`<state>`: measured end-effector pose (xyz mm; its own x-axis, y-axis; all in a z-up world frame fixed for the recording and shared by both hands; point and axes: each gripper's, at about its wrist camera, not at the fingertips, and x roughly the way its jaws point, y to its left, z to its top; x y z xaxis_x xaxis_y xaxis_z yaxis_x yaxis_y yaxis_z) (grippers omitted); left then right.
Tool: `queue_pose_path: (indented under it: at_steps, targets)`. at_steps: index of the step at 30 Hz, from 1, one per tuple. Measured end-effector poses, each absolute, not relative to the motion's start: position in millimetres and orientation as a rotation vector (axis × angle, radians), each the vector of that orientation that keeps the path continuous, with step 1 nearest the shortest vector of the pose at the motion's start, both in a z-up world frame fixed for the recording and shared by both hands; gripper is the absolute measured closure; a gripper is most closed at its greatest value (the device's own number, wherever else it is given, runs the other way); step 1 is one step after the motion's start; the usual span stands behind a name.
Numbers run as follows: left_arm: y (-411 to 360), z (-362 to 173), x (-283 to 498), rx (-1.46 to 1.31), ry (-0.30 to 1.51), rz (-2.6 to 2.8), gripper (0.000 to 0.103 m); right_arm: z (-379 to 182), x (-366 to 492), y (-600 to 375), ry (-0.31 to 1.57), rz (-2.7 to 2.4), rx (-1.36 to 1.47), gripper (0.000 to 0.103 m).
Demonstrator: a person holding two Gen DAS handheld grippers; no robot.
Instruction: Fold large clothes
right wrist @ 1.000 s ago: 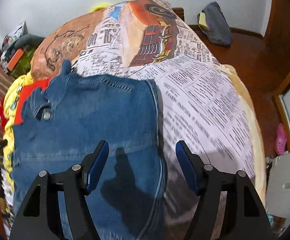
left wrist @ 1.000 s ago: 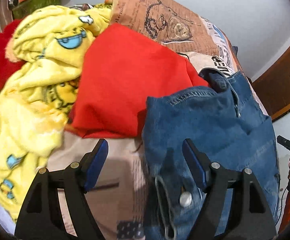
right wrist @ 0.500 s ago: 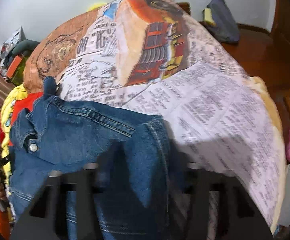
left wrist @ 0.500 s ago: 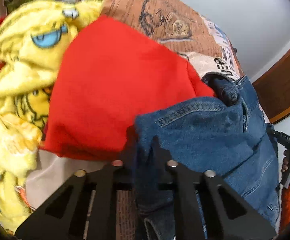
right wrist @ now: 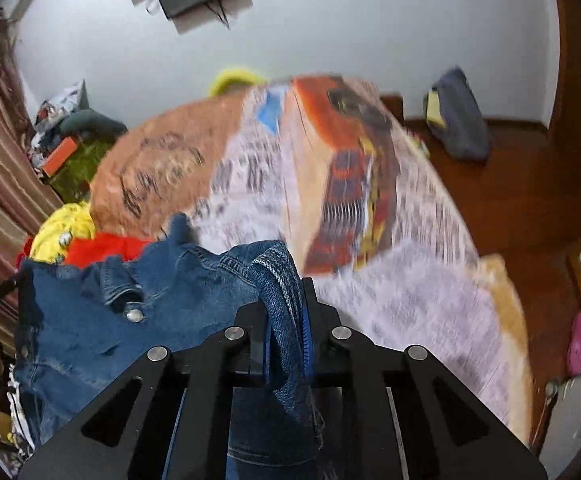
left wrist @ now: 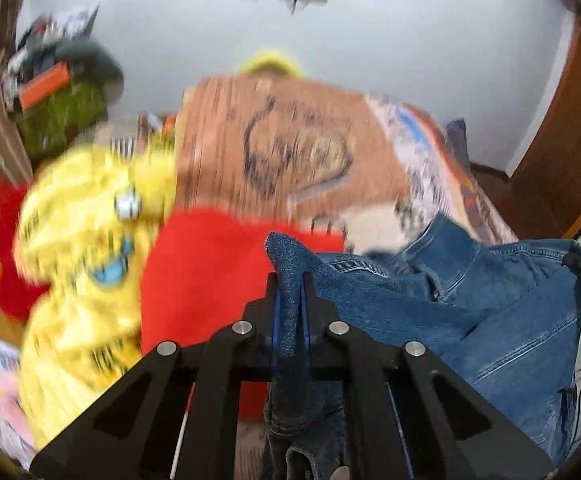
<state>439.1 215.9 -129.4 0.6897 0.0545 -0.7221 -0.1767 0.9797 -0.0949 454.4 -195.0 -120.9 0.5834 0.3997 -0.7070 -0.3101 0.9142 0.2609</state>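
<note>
A blue denim garment [left wrist: 490,312] hangs stretched between my two grippers above the bed. In the left wrist view my left gripper [left wrist: 290,304] is shut on a rolled edge of the denim, which sticks up between the pads. In the right wrist view my right gripper [right wrist: 286,320] has its jaws closing on another folded edge of the same denim garment [right wrist: 90,320], and the pads press on the cloth. A metal button and a flap show on the denim at the left of that view. Both views are blurred by motion.
The bed's newspaper-print cover [right wrist: 410,300] lies below. A red garment [left wrist: 210,272] and a yellow cartoon blanket [left wrist: 82,240] are piled at its left side. A dark bag [right wrist: 458,120] and a pink slipper [right wrist: 578,336] lie on the wooden floor at right.
Both grippers went from open over the flat denim to shut on its edges. Both then rose, lifting the denim off the bed, and the cameras tilted up towards the wall.
</note>
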Motion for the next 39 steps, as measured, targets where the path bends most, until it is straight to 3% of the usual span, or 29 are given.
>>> queue_pose_path:
  at_steps: [7,15,23,31,39]
  targets:
    - [209.6,-123.9,502.0,-0.106,0.787,0.181,0.096,-129.2,499.1,-185.5,0.863,0.335,0.122,0.093]
    - [238.6,-196.5,538.8,-0.117,0.911,0.245,0.094,-192.9,532.9,-197.8,0.999,0.267,0.116,0.093]
    - [255.7,-246.4,546.8,-0.095,1.044,0.309,0.094,-214.1,533.0,-193.8,1.031,0.246,0.072,0.086]
    - [250.2,-225.2,517.4,-0.073,1.019,0.26,0.094,-185.8,509.1,-193.7,1.008,0.258,0.062,0.084]
    - [223.8,-162.8,465.6,-0.023,0.942,0.156,0.091,-123.5,451.2,-186.1,0.903,0.329,0.015,0.079]
